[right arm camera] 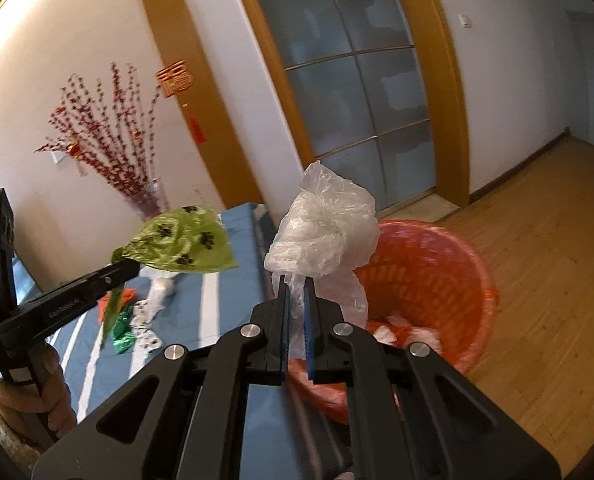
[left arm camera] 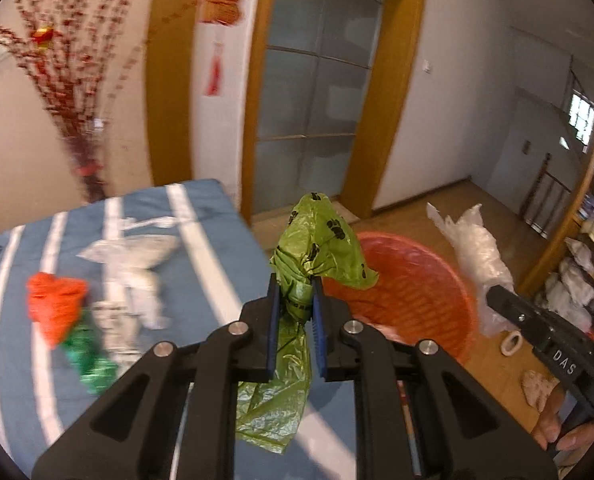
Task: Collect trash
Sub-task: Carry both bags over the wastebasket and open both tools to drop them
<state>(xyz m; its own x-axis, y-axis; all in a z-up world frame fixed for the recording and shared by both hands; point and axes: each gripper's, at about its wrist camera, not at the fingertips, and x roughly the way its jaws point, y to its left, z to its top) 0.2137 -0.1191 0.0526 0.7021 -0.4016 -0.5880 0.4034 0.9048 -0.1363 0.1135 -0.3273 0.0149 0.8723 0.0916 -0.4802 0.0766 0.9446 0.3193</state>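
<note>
My left gripper (left arm camera: 295,286) is shut on a crumpled green plastic bag with black paw prints (left arm camera: 317,240), held up near the edge of the blue striped bed (left arm camera: 201,256). The same green bag (right arm camera: 185,244) shows at the left of the right wrist view, on the other gripper's tip. My right gripper (right arm camera: 296,280) is shut on a clear plastic bag (right arm camera: 325,228), which hangs just in front of the orange basket (right arm camera: 437,276). That clear bag (left arm camera: 473,256) also appears beyond the basket's rim (left arm camera: 445,276) in the left wrist view. The basket stands on the floor beside the bed and holds some white and red scraps.
On the bed lie an orange bag (left arm camera: 55,304), a green shiny wrapper (left arm camera: 89,356) and white crumpled plastic (left arm camera: 133,272). A vase of red-blossom branches (right arm camera: 109,140) stands by the wall. A frosted glass door (right arm camera: 357,92) and wooden floor (right arm camera: 537,240) lie beyond the basket.
</note>
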